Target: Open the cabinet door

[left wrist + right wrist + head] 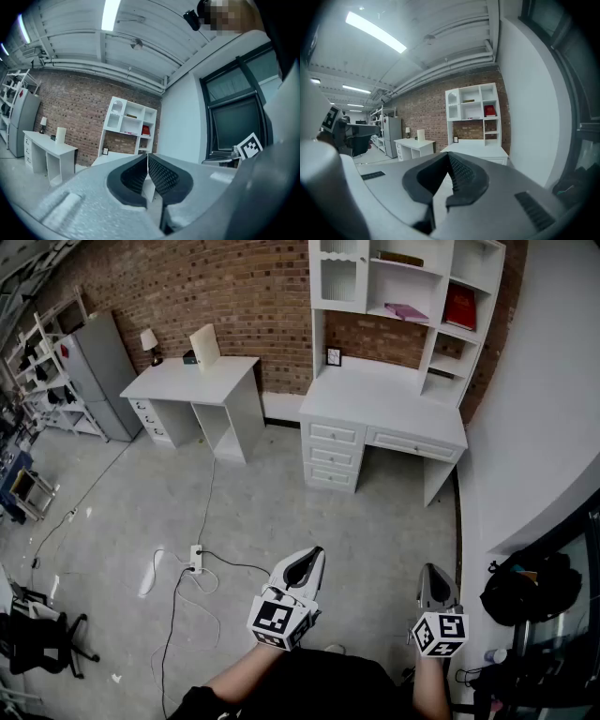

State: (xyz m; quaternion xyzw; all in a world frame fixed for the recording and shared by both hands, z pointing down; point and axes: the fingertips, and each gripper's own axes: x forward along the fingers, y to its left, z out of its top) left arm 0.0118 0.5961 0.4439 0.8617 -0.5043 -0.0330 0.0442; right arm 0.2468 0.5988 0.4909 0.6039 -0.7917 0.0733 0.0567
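The cabinet door [339, 273] is a white glazed door with an arched pane. It is shut, at the upper left of the hutch on the white desk [384, 399] against the far brick wall. The same door shows small in the left gripper view [116, 115] and in the right gripper view [453, 105]. Both grippers hang low in the head view, several steps short of the desk. My left gripper [307, 565] [147, 161] is shut with nothing in it. My right gripper [434, 577] [449, 161] is shut and empty too.
A second white desk [192, 381] and a grey fridge [94, 371] stand at the back left. A power strip [195, 563] with cables lies on the floor ahead left. A black bag [530, 592] sits by the right wall, and an office chair [37, 638] stands at the bottom left.
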